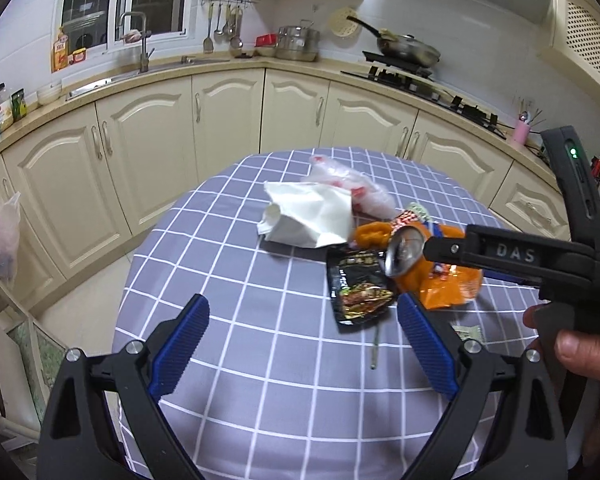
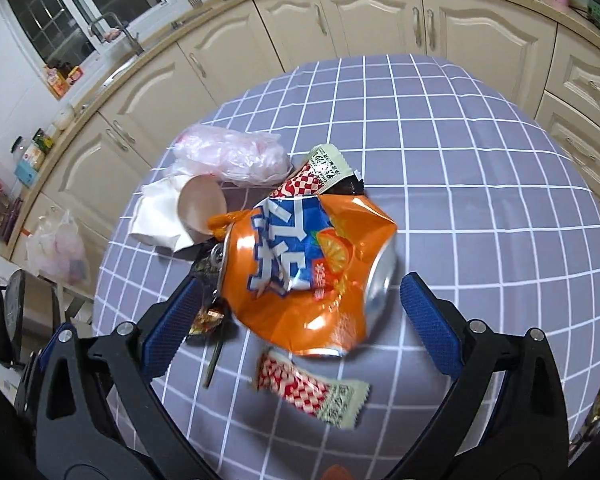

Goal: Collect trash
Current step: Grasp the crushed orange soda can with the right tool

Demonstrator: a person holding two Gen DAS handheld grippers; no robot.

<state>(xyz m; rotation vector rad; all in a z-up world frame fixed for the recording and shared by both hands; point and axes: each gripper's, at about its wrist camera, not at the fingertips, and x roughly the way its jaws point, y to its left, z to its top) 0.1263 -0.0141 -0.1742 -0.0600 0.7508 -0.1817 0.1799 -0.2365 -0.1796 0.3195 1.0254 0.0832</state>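
The right gripper (image 2: 300, 312) stands wide open over the checked worktop (image 2: 480, 168), its 2 blue pads on either side of a crushed orange soda can (image 2: 300, 272) without touching it. The can lies between the pads, its silver end towards the right pad. Just below the can, nearer the gripper's base, lies a red-and-white checked wrapper (image 2: 312, 392). Beyond the can sit a second checked wrapper (image 2: 320, 172), a clear plastic bag (image 2: 236, 156) and crumpled white paper (image 2: 160, 216) to the far left.

The left gripper (image 1: 304, 320) is also spread open and holds nothing. A dark food packet (image 1: 358, 288) lies just ahead of its right pad, with the can beyond it, partly hidden by the right gripper's body.
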